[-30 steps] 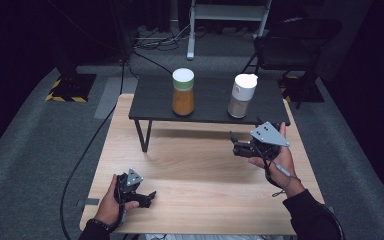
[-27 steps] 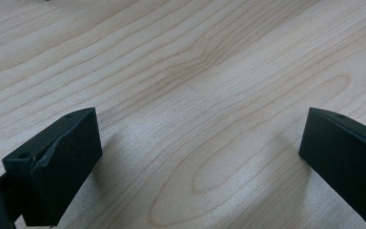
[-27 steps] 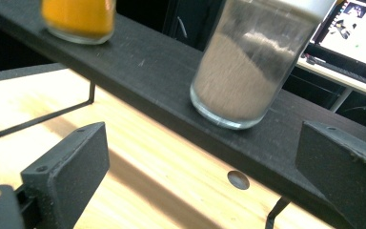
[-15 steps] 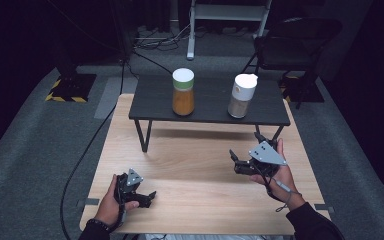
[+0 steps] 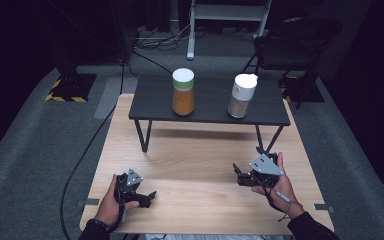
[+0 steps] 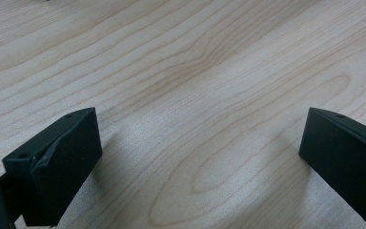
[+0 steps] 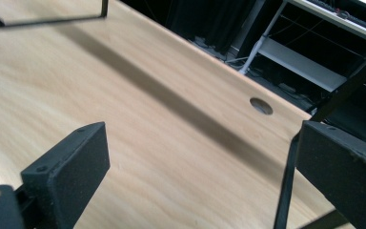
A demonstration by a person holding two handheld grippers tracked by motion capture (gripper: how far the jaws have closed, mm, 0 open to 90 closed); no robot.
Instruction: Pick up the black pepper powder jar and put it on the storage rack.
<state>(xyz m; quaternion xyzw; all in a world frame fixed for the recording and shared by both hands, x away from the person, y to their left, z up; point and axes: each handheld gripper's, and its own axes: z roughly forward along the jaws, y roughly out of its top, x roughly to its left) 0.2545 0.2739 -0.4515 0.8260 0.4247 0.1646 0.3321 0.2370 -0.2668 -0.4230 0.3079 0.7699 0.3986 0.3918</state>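
Both black 2-jaw tools rest low on the pale wooden tabletop [image 5: 200, 165]: the left gripper [image 5: 147, 196] and right gripper [image 5: 239, 176] each gape wide (nothing between them).

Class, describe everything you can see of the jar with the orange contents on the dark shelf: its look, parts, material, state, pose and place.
The orange jar is a clear cylinder, apparently glass or plastic, filled to near the top with orange-brown contents. A pale, whitish lid closes it, with a greenish band just beneath. It stands upright on the left half of the small black raised table, which sits on the wooden tabletop. It stands apart from the white-lidded jar to its right. Nothing else touches it; both grippers are far from it, near the front edge.
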